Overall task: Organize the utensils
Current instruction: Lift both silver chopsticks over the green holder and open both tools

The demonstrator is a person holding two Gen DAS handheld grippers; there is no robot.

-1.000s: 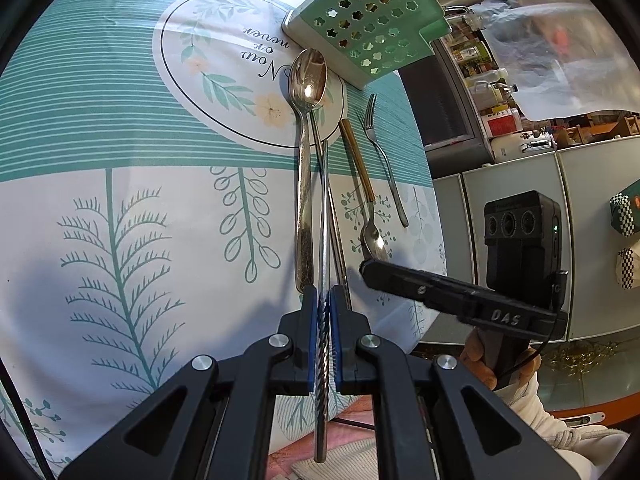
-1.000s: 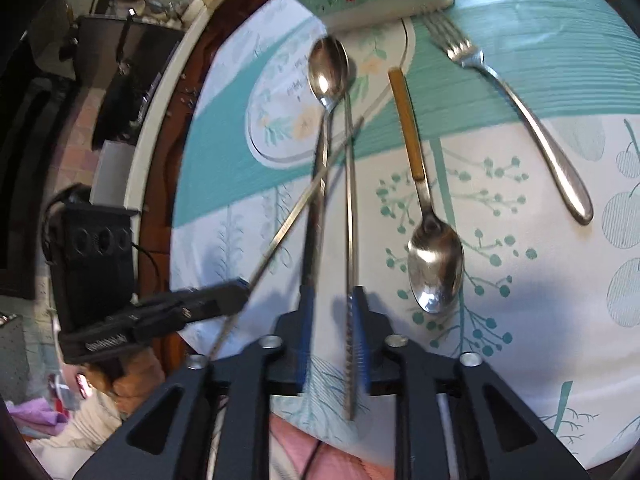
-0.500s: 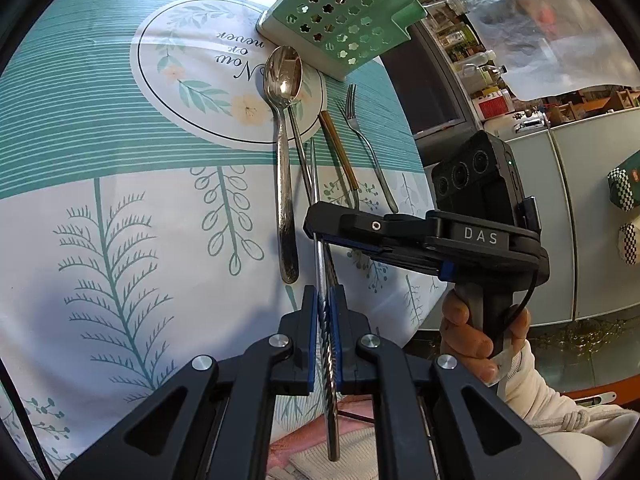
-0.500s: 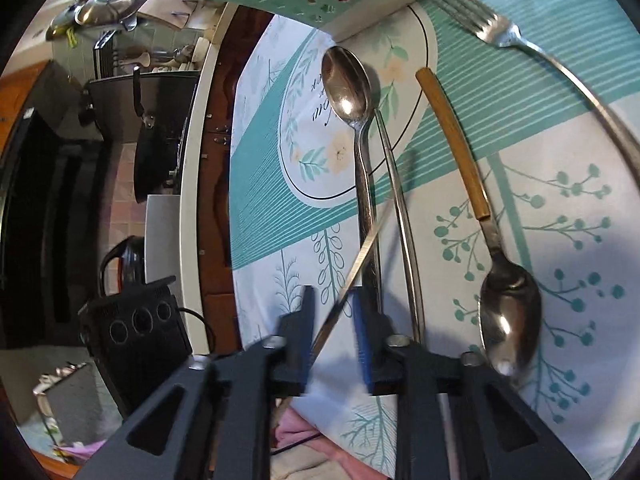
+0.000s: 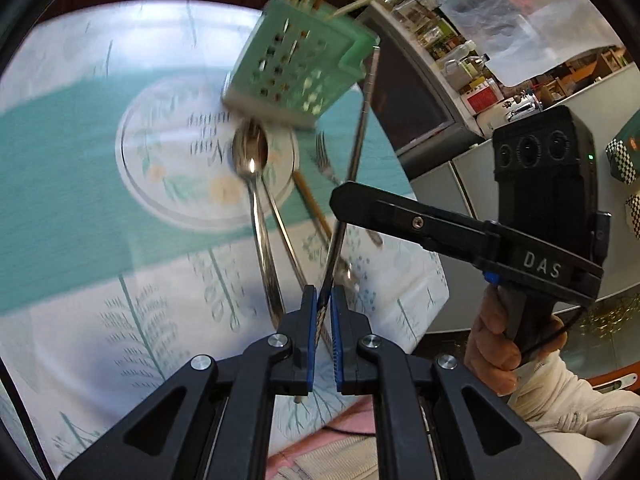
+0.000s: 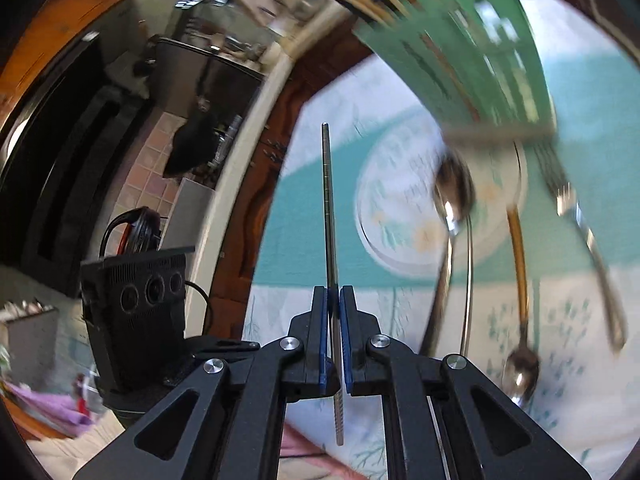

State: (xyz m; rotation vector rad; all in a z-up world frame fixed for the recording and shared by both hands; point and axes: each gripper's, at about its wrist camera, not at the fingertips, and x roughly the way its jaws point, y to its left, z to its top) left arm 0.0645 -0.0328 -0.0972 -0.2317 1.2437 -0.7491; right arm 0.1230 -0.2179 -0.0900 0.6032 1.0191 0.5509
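Glossy metal chopstick (image 6: 328, 200), spoon (image 5: 251, 160) and fork (image 6: 580, 220) lie over a matt printed cloth (image 5: 80, 200), beside a perforated green plastic holder (image 5: 300, 68).

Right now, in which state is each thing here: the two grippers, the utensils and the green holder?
left gripper, shut on the twisted end of the metal chopstick
right gripper, shut on the same chopstick, further up
metal chopstick, held clear of the tablecloth
green holder, upright, sticks inside
large spoon, lying on the tablecloth
second chopstick, lying beside it
gold-handled spoon, lying flat
fork, lying flat
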